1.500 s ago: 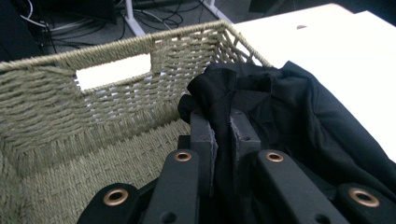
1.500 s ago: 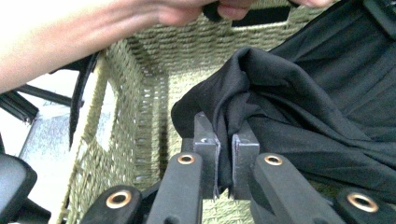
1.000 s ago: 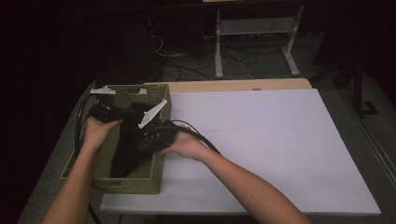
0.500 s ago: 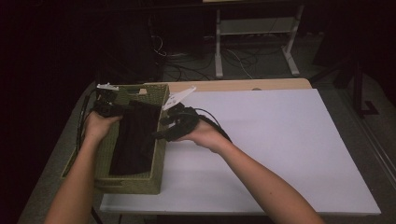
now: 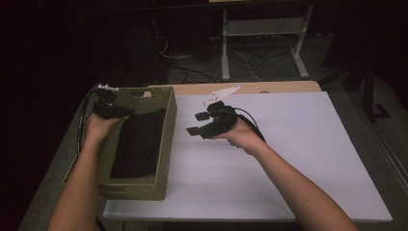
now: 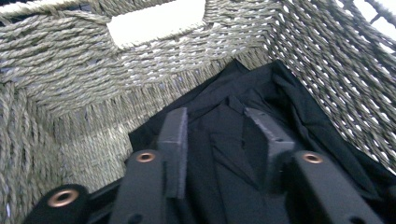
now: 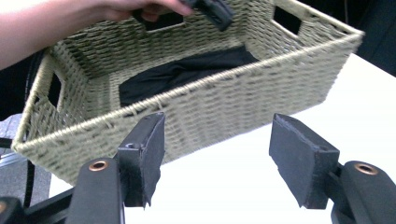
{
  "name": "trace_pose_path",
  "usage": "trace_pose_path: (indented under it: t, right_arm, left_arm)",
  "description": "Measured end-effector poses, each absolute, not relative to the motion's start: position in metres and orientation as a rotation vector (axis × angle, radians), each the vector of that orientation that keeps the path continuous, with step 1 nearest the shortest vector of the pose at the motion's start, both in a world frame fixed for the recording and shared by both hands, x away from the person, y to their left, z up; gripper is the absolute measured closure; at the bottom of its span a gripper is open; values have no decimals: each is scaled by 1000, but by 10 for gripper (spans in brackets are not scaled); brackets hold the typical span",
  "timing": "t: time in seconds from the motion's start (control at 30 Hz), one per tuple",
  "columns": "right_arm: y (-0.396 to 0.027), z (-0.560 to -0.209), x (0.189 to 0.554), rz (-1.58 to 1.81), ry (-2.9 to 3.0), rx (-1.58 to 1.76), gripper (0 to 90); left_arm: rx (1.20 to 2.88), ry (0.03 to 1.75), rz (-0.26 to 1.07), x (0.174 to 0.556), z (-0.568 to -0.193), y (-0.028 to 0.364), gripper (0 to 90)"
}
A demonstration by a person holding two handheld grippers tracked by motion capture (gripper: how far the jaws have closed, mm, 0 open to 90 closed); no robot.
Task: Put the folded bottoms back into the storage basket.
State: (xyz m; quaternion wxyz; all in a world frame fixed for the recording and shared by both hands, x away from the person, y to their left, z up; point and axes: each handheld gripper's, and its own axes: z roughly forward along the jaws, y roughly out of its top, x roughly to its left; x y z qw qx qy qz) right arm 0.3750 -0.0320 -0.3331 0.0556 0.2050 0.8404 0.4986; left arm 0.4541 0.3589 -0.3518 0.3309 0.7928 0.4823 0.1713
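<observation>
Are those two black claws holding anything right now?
No. The left gripper hangs open over the black cloth in the basket; the right gripper is open over the table.

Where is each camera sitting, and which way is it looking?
High view: above the table, looking forward and down; both forearms, left tool, right tool.
Left gripper view: rides the left tool, looking into the basket at the black cloth; its open jaws show.
Right gripper view: rides the right tool, facing the basket's side; open jaws, the other hand.
All share basket and cloth.
</observation>
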Motion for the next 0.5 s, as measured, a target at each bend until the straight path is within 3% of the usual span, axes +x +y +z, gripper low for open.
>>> trace_pose_path:
  t: [0.5]
  right_arm:
    - [-87,-341,368,1464,2490,671,220]
  left_arm:
    - [2007,1086,312,404,-334,323,288]
